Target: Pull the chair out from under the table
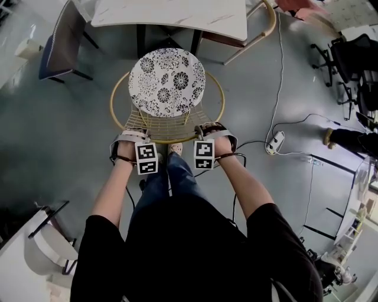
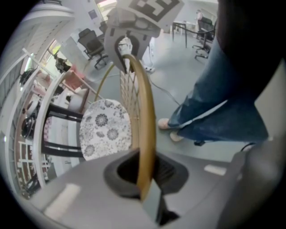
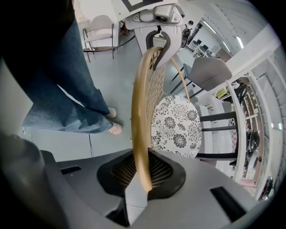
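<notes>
Jaws clamped on chair's back rail

Left gripper (image 1: 132, 140) and right gripper (image 1: 214, 135) each clench the gold rail (image 1: 171, 140) of the chair (image 1: 167, 82) at frame centre. Its patterned seat lies just below the white table (image 1: 171, 15). The person's legs (image 1: 168, 183) stand right behind it. A power strip (image 1: 275, 142) lies at right, a grey chair (image 1: 59, 41) at upper left.

Two hand-held grippers (image 1: 133, 137) (image 1: 209, 131), one floral-seat chair (image 1: 167, 82), one marble-topped table (image 1: 171, 15).
</notes>
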A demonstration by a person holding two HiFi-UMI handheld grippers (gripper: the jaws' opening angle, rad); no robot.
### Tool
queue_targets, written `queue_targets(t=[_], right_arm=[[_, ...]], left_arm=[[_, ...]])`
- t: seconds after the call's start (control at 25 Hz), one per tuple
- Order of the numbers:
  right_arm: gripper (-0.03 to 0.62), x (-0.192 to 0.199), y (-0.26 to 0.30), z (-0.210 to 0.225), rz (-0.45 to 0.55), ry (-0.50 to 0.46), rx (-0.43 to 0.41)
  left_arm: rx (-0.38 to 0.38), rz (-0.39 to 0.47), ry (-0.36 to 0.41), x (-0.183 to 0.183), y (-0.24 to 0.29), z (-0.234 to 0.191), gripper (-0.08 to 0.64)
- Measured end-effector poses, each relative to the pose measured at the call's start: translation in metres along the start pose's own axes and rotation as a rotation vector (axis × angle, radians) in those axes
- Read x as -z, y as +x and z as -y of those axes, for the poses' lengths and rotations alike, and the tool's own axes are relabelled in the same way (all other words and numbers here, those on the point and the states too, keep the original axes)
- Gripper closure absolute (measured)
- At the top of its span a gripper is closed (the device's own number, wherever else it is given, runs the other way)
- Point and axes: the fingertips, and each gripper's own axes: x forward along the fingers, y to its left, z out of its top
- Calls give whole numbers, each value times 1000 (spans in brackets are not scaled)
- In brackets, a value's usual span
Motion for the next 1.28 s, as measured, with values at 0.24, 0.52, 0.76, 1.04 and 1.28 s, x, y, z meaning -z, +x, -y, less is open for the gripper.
queue_targets(t=[0.24, 0.52, 0.76, 1.04, 1.28], right_arm=[[535, -3, -7, -14, -25, 36, 3], [535, -22, -16, -58, -57, 91, -8], [537, -31, -23, -82, -52, 112, -2], [537, -46, -30, -121, -33, 89, -5], [537, -58, -36, -135, -21, 79, 15]], left_arm=[[-3, 6, 18, -3, -6, 13, 526], [7, 17, 51, -3, -12, 57, 526], [8, 9, 70, -4, -15, 78, 525], [27, -13, 65, -7, -19, 118, 525], [29, -50, 40, -1, -23, 136, 522]])
